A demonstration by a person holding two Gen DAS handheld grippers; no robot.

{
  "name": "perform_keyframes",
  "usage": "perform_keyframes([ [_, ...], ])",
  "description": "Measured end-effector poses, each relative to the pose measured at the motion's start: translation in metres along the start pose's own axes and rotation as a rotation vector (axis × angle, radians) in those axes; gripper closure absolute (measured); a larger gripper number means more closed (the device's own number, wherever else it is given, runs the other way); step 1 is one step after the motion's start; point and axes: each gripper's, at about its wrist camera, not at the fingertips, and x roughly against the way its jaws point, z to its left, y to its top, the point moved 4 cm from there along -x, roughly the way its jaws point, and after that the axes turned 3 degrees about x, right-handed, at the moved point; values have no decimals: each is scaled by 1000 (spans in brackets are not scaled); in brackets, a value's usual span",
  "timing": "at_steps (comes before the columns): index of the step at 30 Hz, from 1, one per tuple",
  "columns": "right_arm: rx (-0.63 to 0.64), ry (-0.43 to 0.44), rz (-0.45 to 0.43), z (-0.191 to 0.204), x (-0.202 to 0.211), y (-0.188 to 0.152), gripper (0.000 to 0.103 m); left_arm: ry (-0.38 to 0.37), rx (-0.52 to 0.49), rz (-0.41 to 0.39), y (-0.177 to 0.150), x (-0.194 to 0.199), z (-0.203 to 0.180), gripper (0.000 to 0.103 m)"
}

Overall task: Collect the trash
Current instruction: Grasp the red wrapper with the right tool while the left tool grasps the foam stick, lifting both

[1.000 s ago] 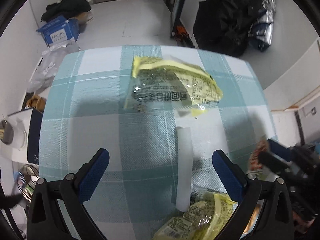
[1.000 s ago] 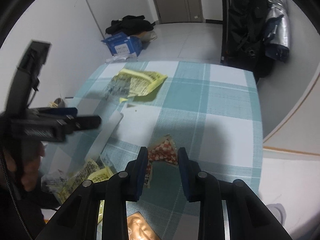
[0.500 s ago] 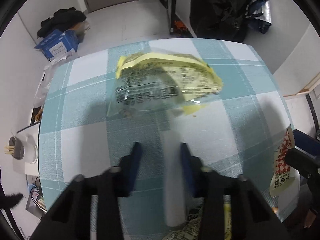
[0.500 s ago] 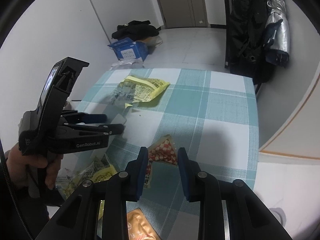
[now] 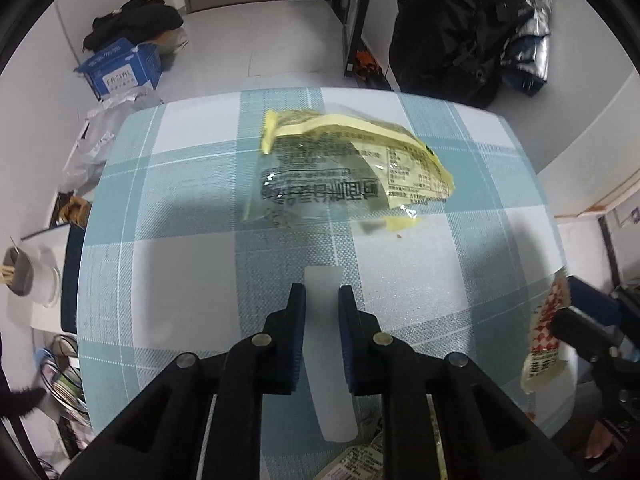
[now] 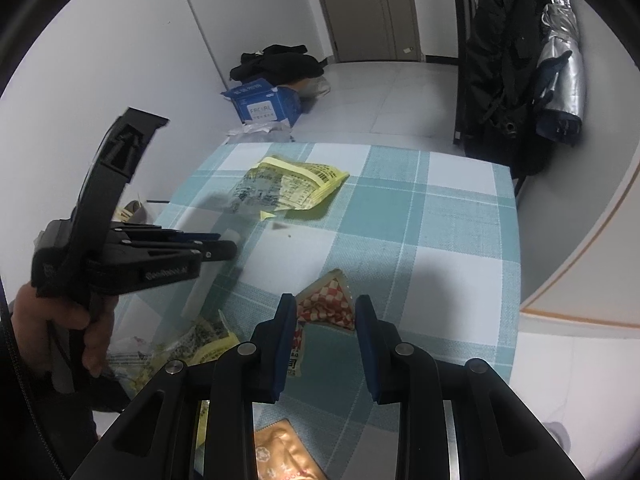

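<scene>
My left gripper point(image 5: 322, 294) is shut on a long white strip point(image 5: 326, 344) and holds it above the checked tablecloth point(image 5: 176, 272); it also shows in the right wrist view point(image 6: 224, 246). A yellow and clear snack wrapper point(image 5: 348, 172) lies at the far side of the table, also in the right wrist view point(image 6: 288, 188). My right gripper point(image 6: 325, 304) is shut on a red and white checked wrapper point(image 6: 326, 304), seen from the left wrist view at the right edge point(image 5: 546, 328).
More yellow wrappers point(image 6: 196, 350) lie at the near left edge of the table, and a gold-brown packet point(image 6: 280, 456) sits below my right gripper. On the floor beyond are a blue box point(image 5: 120, 68), dark clothes and a white plastic bag point(image 5: 96, 140).
My left gripper closed from wide open onto the white strip and lifted it. My right gripper kept its hold on the checked wrapper and rose slightly.
</scene>
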Motion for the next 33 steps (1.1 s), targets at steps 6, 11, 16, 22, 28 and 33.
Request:
perform_keyframes([
  [6,5,-15,2,4,-3,1,74,-57,47,-36,2,13,4,91],
  [11,-31,-5,1,3,-6,2,74,-71,66,-59,2,19,13,91],
  [16,-48,-1,-7,7,-7,4,74,-102,96,-87,2,29,21,91],
  [22,-55,14,-64,19,2,10,74,-122,109,-129,0,41,26,92],
  [28,-56,21,-111,32,15,16,74,-153,131,-163,-4,55,36,92],
  [33,-58,39,-152,42,30,23,74,-168,151,-192,-11,66,42,92],
])
